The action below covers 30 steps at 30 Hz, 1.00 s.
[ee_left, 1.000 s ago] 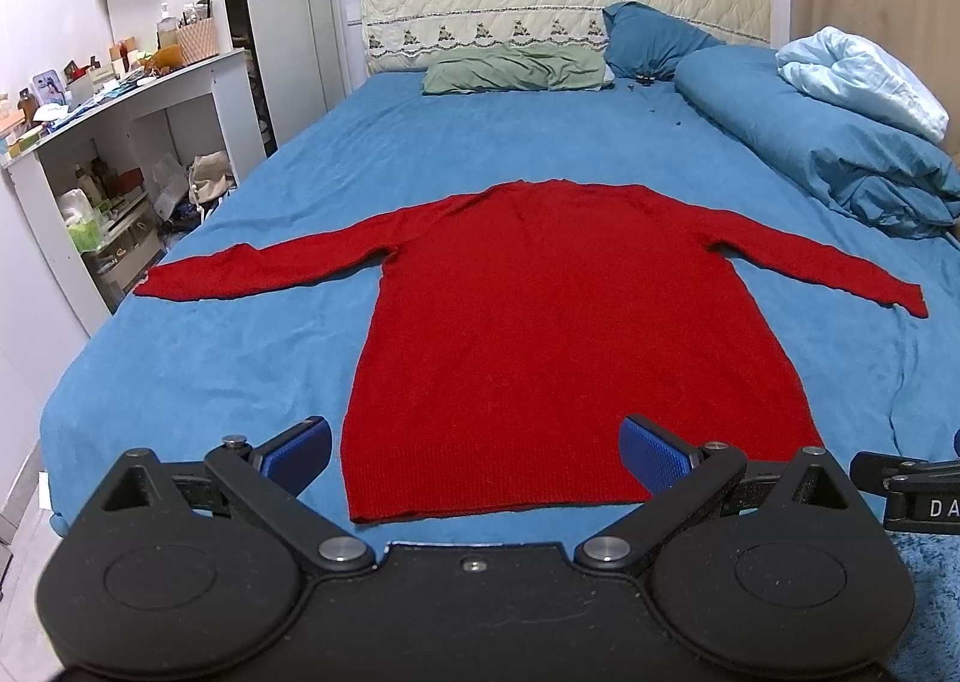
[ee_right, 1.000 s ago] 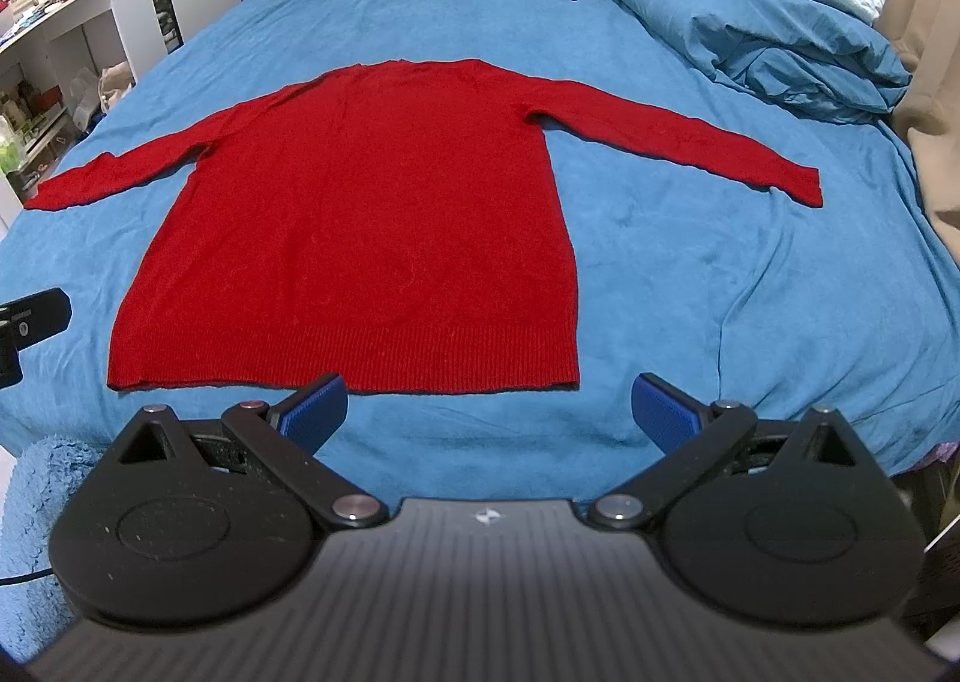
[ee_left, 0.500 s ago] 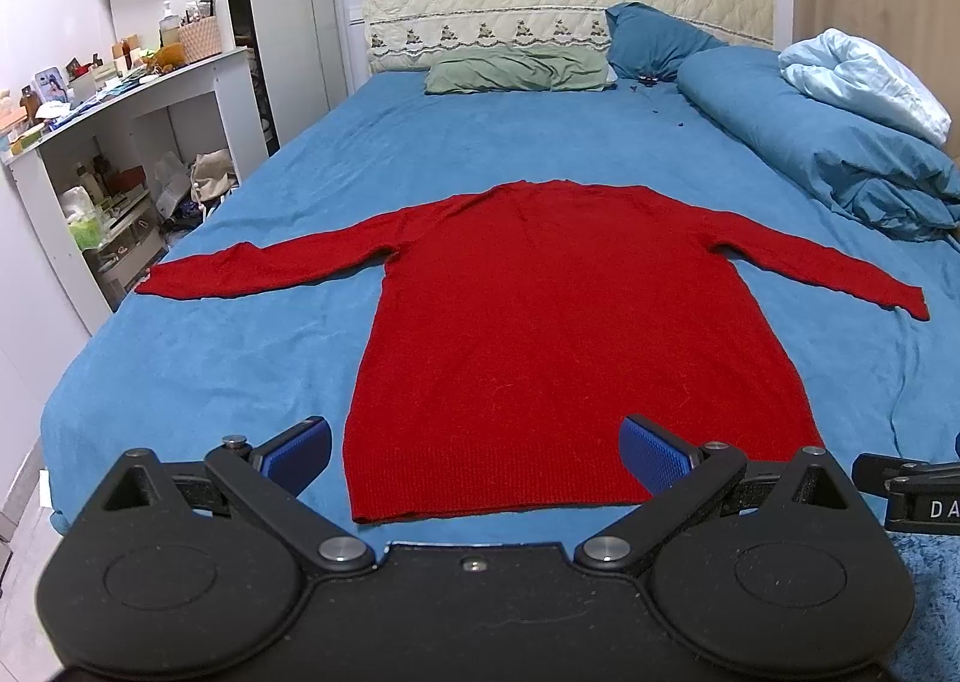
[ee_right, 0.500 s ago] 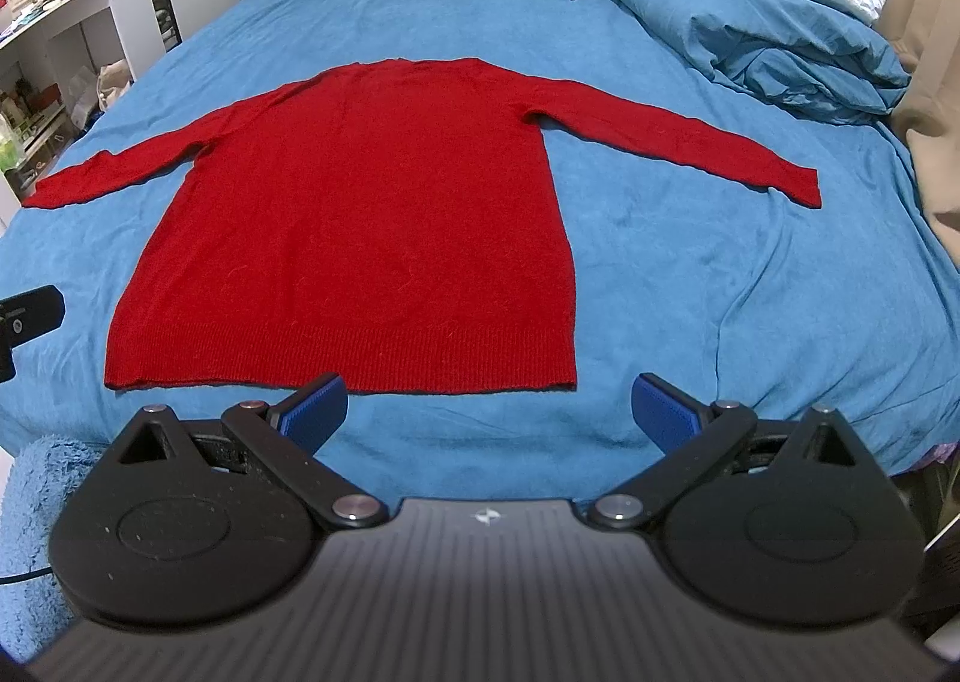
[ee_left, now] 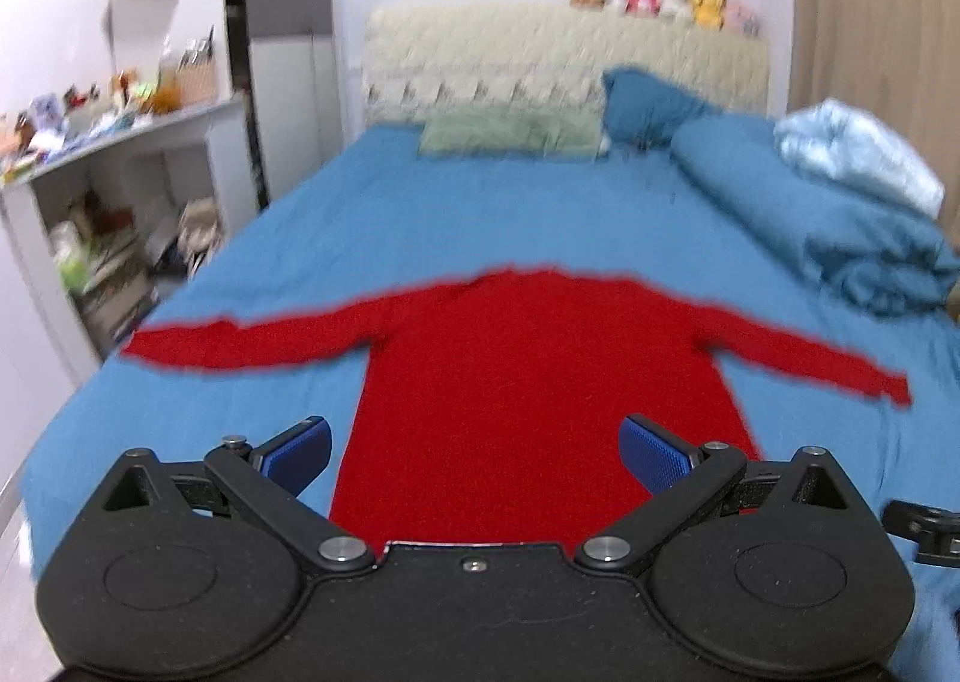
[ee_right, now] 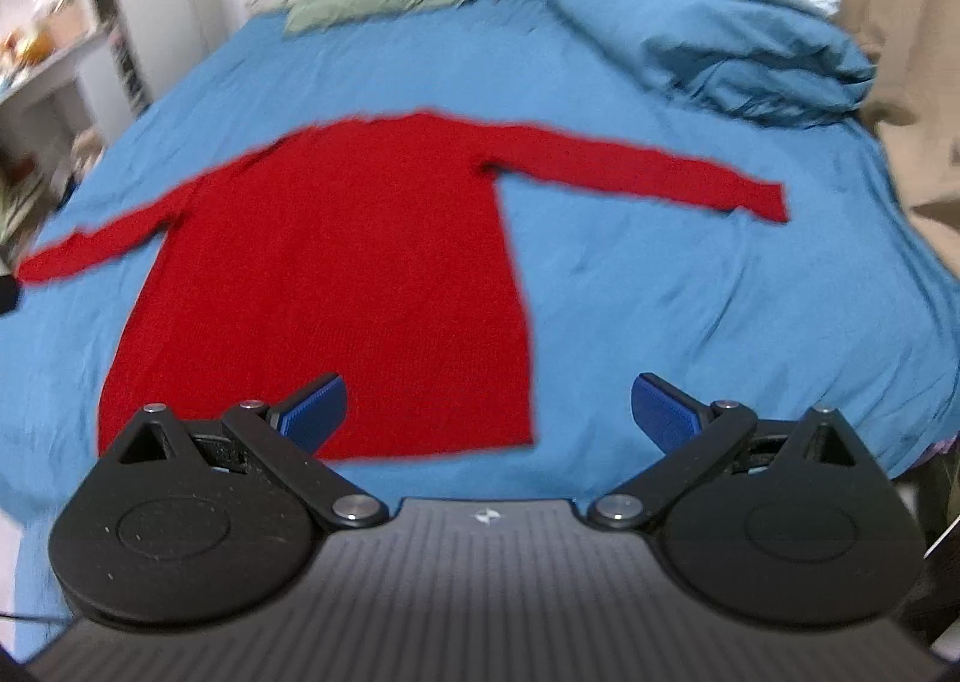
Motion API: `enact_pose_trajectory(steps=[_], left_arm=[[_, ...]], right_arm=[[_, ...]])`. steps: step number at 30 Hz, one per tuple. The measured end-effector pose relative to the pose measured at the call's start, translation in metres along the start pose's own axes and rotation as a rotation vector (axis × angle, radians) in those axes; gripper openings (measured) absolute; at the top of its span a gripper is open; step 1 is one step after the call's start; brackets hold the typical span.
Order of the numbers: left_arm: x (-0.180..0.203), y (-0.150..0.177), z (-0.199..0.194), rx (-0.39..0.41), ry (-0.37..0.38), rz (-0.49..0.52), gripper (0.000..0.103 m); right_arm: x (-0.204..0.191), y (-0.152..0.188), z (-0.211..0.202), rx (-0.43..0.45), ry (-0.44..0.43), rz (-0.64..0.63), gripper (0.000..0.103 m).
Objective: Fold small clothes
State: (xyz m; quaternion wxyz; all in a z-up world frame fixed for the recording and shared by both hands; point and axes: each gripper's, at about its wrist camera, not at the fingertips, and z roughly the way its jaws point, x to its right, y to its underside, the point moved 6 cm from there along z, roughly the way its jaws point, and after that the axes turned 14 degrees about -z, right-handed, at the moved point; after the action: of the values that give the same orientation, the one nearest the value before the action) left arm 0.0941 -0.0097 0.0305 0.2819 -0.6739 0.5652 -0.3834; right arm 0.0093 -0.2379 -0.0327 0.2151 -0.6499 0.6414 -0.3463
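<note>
Both claws moved nearer red sweater, left claw apart, right claw apart

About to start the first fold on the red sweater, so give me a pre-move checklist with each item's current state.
1. Red sweater spread flat on the bed, both sleeves out: ok.
2. Left gripper open and empty: ok.
3. Right gripper open and empty: ok.
4. Hem corner on the right side exposed for a grasp: ok.
5. Hem corner on the left side visible: cannot tell from the left wrist view, since the gripper body hides the hem; the right wrist view shows it partly.
6. Duvet apart from the right sleeve: ok.
</note>
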Motion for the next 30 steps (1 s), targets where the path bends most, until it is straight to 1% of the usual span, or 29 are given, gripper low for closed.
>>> enact_pose_trajectory(steps=[3,7,8,11,13,15,18,21,24,26,28,29,30], left_arm=[[0.017,-0.034,0.022,0.032,0.048,-0.012,0.103],[0.046,-0.069,0.065,0.057,0.069,0.021,0.103],[0.055,-0.076,0.08,0.053,0.078,0.028,0.103],[0.083,-0.09,0.132,0.024,0.092,0.056,0.103],[0.101,-0.092,0.17,-0.001,0.094,0.079,0.103],[0.119,-0.087,0.217,-0.053,0.095,0.092,0.103],[0.139,-0.075,0.278,-0.132,0.096,0.115,0.103],[0.154,-0.059,0.333,-0.197,0.092,0.122,0.103],[0.164,-0.039,0.383,-0.26,0.089,0.11,0.103],[0.168,-0.026,0.411,-0.287,0.067,0.11,0.103],[0.169,-0.014,0.437,-0.316,0.055,0.118,0.103],[0.169,-0.008,0.448,-0.336,0.053,0.117,0.103],[0.171,-0.003,0.459,-0.351,0.048,0.116,0.103]], right_arm=[[0.044,-0.024,0.002,0.051,0.047,0.073,0.103],[0.114,-0.05,0.021,0.104,0.059,0.206,0.103],[0.134,-0.056,0.032,0.106,0.063,0.233,0.103],[0.177,-0.068,0.064,0.109,0.078,0.287,0.103],[0.199,-0.07,0.094,0.1,0.083,0.308,0.103],[0.22,-0.066,0.131,0.08,0.099,0.332,0.103],[0.234,-0.054,0.182,0.072,0.087,0.368,0.103],[0.245,-0.04,0.232,0.068,0.078,0.418,0.103],[0.255,-0.032,0.275,0.086,0.074,0.453,0.103],[0.262,-0.028,0.3,0.088,0.078,0.481,0.098],[0.269,-0.025,0.322,0.084,0.077,0.495,0.089],[0.273,-0.024,0.333,0.08,0.08,0.503,0.087],[0.277,-0.024,0.341,0.078,0.085,0.513,0.082]])
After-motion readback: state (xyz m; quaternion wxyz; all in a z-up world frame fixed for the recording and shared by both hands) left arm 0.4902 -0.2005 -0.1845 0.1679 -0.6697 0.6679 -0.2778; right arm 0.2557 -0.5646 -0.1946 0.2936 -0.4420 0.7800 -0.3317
